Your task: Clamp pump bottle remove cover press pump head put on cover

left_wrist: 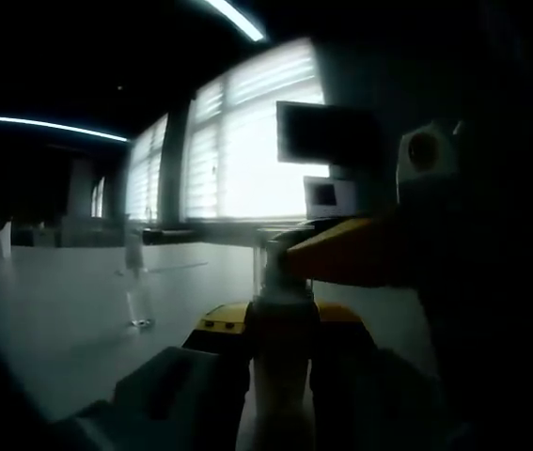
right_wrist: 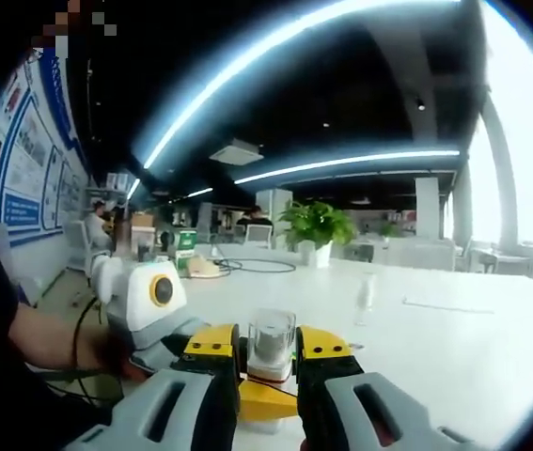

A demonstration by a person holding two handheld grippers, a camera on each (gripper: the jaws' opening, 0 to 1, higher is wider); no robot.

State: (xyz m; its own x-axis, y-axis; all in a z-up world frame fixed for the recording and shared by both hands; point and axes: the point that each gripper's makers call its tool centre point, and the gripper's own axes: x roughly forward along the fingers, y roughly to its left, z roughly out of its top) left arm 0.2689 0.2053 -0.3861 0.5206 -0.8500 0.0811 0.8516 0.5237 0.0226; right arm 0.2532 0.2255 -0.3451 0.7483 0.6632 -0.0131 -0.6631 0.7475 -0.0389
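Standing upright in the closed left tongs (left_wrist: 280,352), the pump bottle (left_wrist: 280,376) has its clear cover (right_wrist: 271,340) pinched by right tongs (right_wrist: 268,362).

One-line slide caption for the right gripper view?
Right claw closed on the clear cover above the left claw, over a white table.

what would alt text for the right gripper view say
The right gripper, with yellow-tipped jaws, is closed on a clear cover over a white table; the left gripper is at left, and a potted plant stands beyond.
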